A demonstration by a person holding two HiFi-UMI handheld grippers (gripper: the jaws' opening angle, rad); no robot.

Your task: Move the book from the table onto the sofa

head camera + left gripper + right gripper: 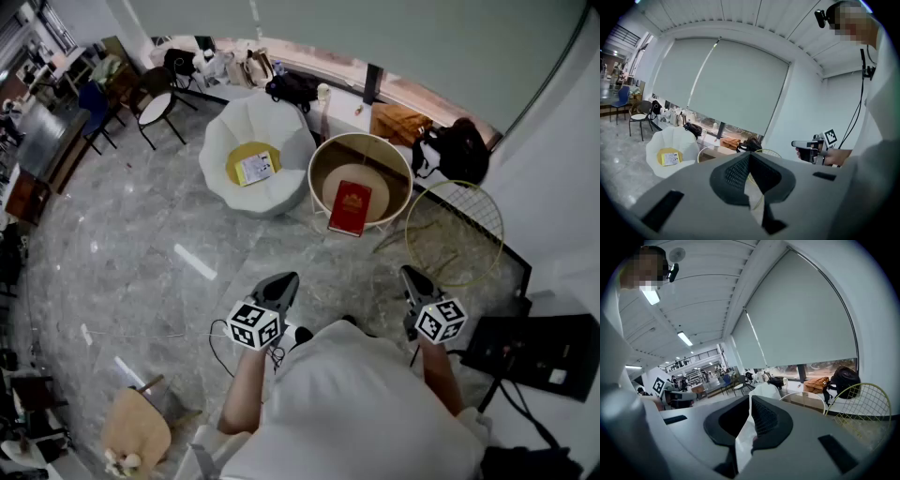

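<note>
Closest to the head camera, the person's white-clad torso (352, 403) fills the lower edge, with both forearms reaching forward over the grey marble floor (141, 244). At the end of the left forearm the left gripper (284, 281) has its dark fingers pressed together with nothing between them. The right gripper (411, 277), level with it and well apart to the right, likewise has its fingers brought together and empty, with only a thin slit showing in its own view. Beyond and between the two stands the round bench with a cream wire rim (361, 137) and a pale wooden top. On it lies the red book (351, 207), flat, cover up, with a small gold emblem. Its long axis runs from near to far, the near end leaning a little to the left. That near short edge reaches the bench's near rim; whether it overhangs cannot be made out. Just right of the bench is a round gold wire-mesh frame (455, 232). Close beside the bench on its left sits the white shell-shaped sofa (274, 120), holding a yellow cushion (246, 148) with a white printed sheet (255, 169) on it. Farther back, a black bag (459, 150) and a brown bag (398, 122) rest by the window ledge. In both gripper views the book is hidden behind the grippers' own grey bodies; only the bench rim and the sofa show.
</note>
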